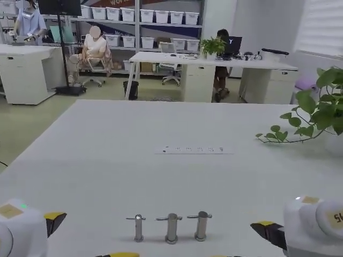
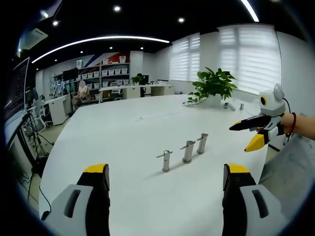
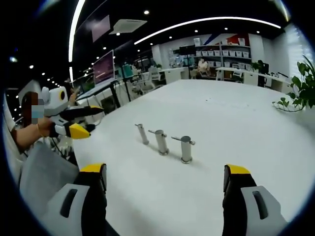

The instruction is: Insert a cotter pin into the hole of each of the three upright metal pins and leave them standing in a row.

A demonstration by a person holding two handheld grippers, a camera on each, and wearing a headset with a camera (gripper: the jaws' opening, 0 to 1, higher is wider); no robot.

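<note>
Three metal pins (image 1: 171,229) upright in a straight row on the white tabletop (image 1: 161,176), long axes vertical, close together but not touching. A cotter pin (image 1: 162,219) through the head of each, lying level and in line with the row, longer end toward the left in the head view. Left tool (image 3: 93,120) and right tool (image 2: 238,139) off either end of the row, jaws spread wide, gripping nothing. Leafy plant (image 1: 316,112) at the far right edge.

the left gripper (image 3: 92,121) and the right gripper (image 2: 239,138) are being held level, well apart, jaws being held spread wide.
</note>
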